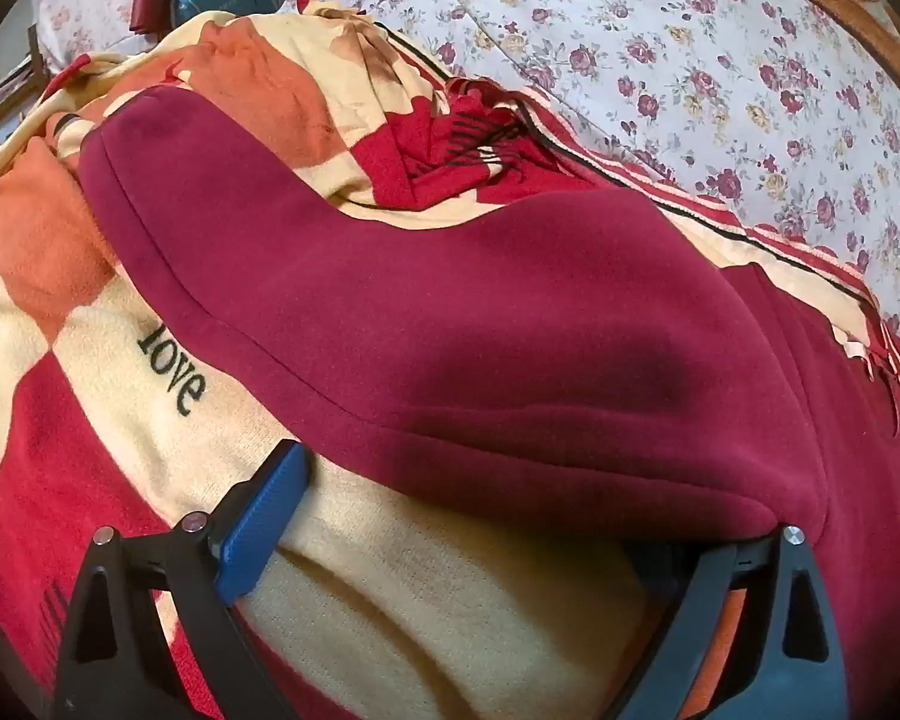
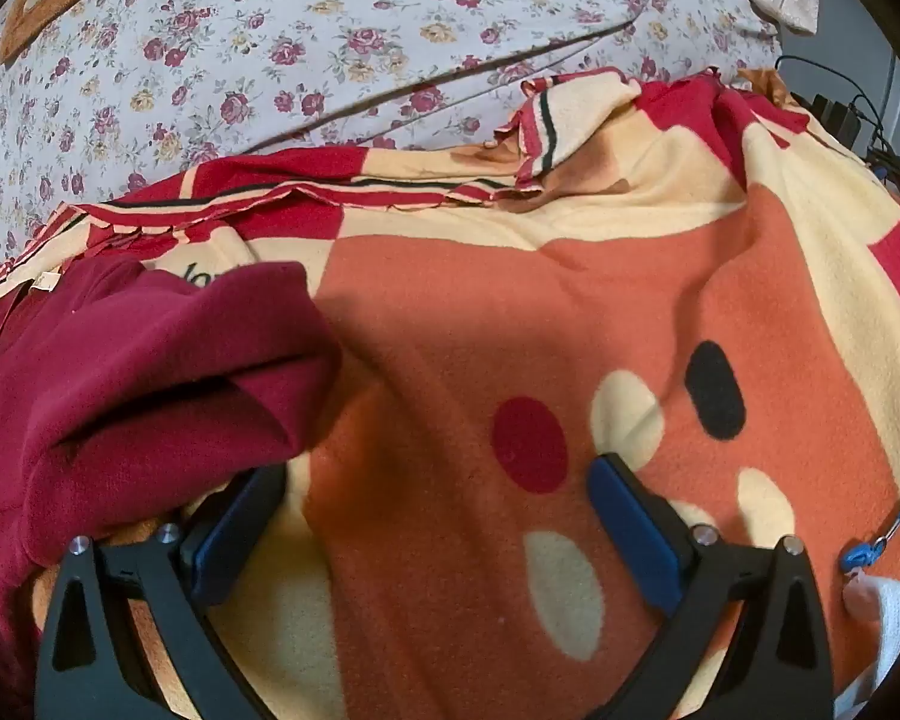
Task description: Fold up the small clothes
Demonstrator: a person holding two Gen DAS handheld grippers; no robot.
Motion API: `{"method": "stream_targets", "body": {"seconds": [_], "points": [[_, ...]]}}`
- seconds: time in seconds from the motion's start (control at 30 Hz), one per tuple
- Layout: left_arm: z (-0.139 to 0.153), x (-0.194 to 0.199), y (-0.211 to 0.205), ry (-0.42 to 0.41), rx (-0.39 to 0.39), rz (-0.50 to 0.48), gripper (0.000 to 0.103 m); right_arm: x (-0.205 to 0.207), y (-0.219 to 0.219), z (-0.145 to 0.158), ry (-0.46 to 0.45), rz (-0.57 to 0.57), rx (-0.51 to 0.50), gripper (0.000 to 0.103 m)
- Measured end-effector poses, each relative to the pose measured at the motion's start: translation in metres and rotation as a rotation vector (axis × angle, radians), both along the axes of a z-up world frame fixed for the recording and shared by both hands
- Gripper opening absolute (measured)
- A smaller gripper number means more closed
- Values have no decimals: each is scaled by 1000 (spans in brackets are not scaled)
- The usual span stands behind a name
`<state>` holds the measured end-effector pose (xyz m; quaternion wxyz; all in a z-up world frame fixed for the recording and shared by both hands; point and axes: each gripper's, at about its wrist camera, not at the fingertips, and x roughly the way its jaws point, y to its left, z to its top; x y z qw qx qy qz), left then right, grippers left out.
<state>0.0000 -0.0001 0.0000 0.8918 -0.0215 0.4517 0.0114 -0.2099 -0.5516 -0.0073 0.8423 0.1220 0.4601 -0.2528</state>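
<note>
The maroon garment [image 1: 480, 324] lies lengthwise across the blanket [image 2: 510, 312], draping the left gripper [image 1: 510, 516]; the right gripper [image 2: 438, 516] sits beside it, both jaws wide, empty.

The right gripper [image 2: 435, 516] is held with its fingers [image 2: 633, 531] spread wide over a patterned blanket [image 2: 510, 312]; a maroon garment [image 2: 138, 372] is draped across the left finger.

Wide open stretch of orange blanket [image 2: 450, 312] ahead of the right gripper [image 2: 432, 516], nothing lying on it. Blocked on its left by the bunched maroon garment [image 2: 120, 372], which also drapes over the left gripper's [image 1: 510, 516] right finger.
</note>
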Motion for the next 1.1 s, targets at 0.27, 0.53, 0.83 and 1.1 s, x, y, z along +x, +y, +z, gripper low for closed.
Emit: {"method": "stream_targets", "body": {"seconds": [0.27,0.53,0.83,1.1], "points": [[-1,0,1,-1,-11,-1,80,0,0,0,1,0,0,103],[0,1,0,14,-6,4,80,0,0,0,0,0,0,103],[26,-38,-7,29,11,-100,64,0,0,0,0,0,0,103],[60,-80,-22,-36,-17,-177,64,0,1,-1,0,-1,1,103]]}}
